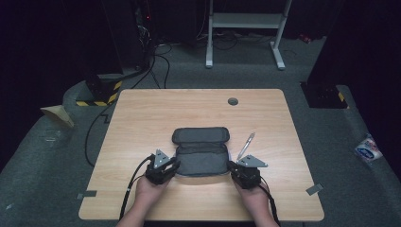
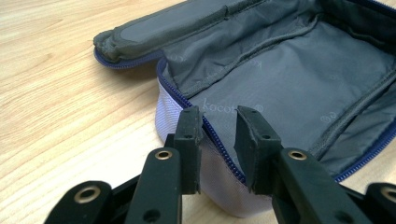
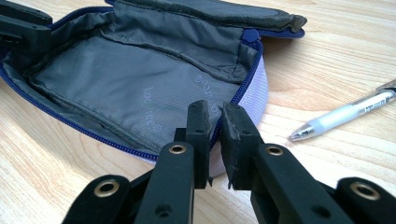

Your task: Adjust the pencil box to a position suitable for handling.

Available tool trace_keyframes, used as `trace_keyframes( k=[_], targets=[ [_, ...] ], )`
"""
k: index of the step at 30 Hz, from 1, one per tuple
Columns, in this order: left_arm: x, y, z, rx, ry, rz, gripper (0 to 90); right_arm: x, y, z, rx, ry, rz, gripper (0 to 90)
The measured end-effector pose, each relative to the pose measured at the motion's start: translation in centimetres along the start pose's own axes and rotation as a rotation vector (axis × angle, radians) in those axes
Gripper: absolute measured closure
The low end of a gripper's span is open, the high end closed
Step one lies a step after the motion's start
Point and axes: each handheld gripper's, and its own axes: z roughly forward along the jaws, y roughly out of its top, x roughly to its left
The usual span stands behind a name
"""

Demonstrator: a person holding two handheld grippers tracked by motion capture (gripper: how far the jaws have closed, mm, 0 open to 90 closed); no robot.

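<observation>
A grey pencil case (image 1: 201, 158) with a blue zip lies open in the middle of the table, its lid (image 1: 200, 135) folded back. My left gripper (image 1: 176, 165) is at its left end. In the left gripper view the jaws (image 2: 218, 116) straddle the zip rim of the case (image 2: 289, 70) with a gap, so it is open. My right gripper (image 1: 231, 166) is at the right end. Its jaws (image 3: 215, 112) are shut on the case's rim (image 3: 116, 79). A clear pen (image 1: 246, 145) (image 3: 345, 114) lies on the table just right of the case.
The wooden table (image 1: 142, 113) has a cable hole (image 1: 232, 101) at the back. Bare wood surrounds the case. On the floor beyond stand a white frame (image 1: 246, 21) and black cables (image 1: 156, 61). The left gripper's jaw (image 3: 23, 28) shows far off in the right gripper view.
</observation>
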Motion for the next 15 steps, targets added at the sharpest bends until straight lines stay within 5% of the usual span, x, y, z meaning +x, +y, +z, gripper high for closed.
trace_keyframes(
  k=[15],
  targets=[
    [0.10,-0.28,-0.23,-0.003,0.018,0.002,68.1,0.55,-0.14,-0.66,-0.016,0.008,-0.003,79.9]
  ],
)
